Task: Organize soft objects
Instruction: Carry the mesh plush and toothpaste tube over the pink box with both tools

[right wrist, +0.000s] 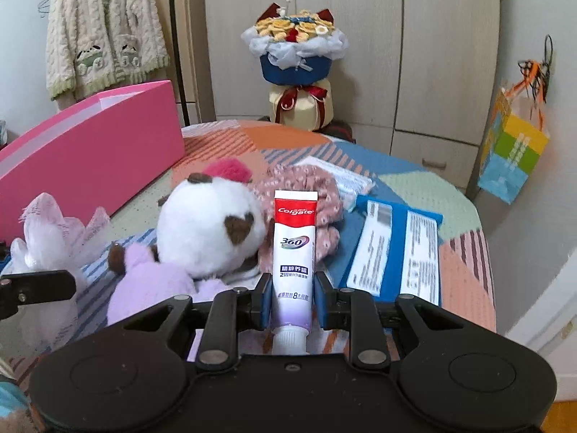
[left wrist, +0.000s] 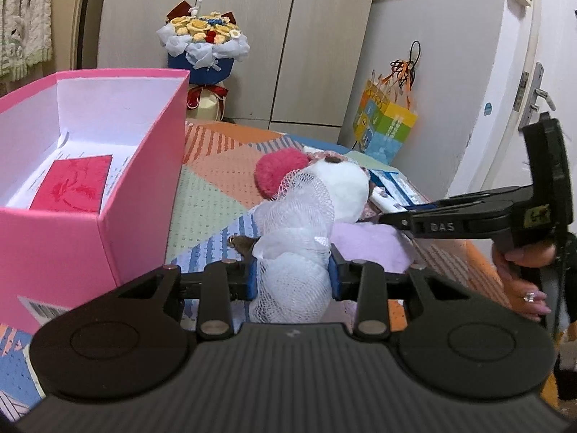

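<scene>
Soft objects in both claws beside the pink box (left wrist: 83, 166).
Left claw (left wrist: 293, 277) pinches the white mesh puff (left wrist: 295, 252); right claw (right wrist: 292, 301) grips the toothpaste tube (right wrist: 294, 252). Next, I judge: carry the puff left into the box.

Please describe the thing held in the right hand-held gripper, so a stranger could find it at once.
On the patchwork bedcover, right of the white plush toy, the right hand-held gripper clamps a toothpaste tube. Unlike its soft neighbours, it is smooth, with a red top and Colgate lettering.
</scene>
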Motion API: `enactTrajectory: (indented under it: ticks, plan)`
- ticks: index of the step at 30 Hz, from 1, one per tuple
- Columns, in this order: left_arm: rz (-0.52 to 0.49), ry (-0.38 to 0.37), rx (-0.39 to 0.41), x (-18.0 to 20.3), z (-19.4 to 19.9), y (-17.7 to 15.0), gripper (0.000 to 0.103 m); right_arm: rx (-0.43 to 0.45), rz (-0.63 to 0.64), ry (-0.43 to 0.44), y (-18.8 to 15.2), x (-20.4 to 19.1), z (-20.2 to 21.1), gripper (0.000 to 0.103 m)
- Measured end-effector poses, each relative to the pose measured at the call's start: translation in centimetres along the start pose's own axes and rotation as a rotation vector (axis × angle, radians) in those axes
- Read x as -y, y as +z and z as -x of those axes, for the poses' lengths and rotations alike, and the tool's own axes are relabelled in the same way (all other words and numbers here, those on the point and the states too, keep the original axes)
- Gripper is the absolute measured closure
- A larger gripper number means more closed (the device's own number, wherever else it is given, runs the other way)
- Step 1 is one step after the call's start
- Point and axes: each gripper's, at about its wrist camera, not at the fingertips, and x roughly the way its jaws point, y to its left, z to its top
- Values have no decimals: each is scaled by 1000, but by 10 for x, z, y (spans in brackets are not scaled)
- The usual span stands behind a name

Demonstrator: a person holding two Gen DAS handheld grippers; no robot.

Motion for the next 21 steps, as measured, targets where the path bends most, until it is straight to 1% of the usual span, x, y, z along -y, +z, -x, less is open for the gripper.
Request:
enactTrajectory:
  ticks: [3,7,10,13,14,15,18,21]
  plan:
    - [2,2,-15,-1,-5,-1,69,-49,-35,-8,-2,4,1,75]
    - [0,0,-35,-1,-10,-2,69,-111,-52,3,-5,7,0,74]
    - [6,0,-50,-1,-13,-3,69,-112,-46,6,-6,6,-1,74]
    - [5,5,-62,-1,-16,-4,69,-114,-33,9,-2,5,-7,70]
    - [6,6,-63,-1,-16,-4,69,-111,-29,5,-1,6,-9,70]
    - [6,8,-62,-1,-16,-4,69,-104,-26,0,1,5,-11,74]
    - [-3,2,-55,2,-12,-4,69,-86,-27,-32,3,5,-12,74]
    - [-11,-8,-46,3,-5,-4,69,-63,-37,-31,-1,4,-2,74]
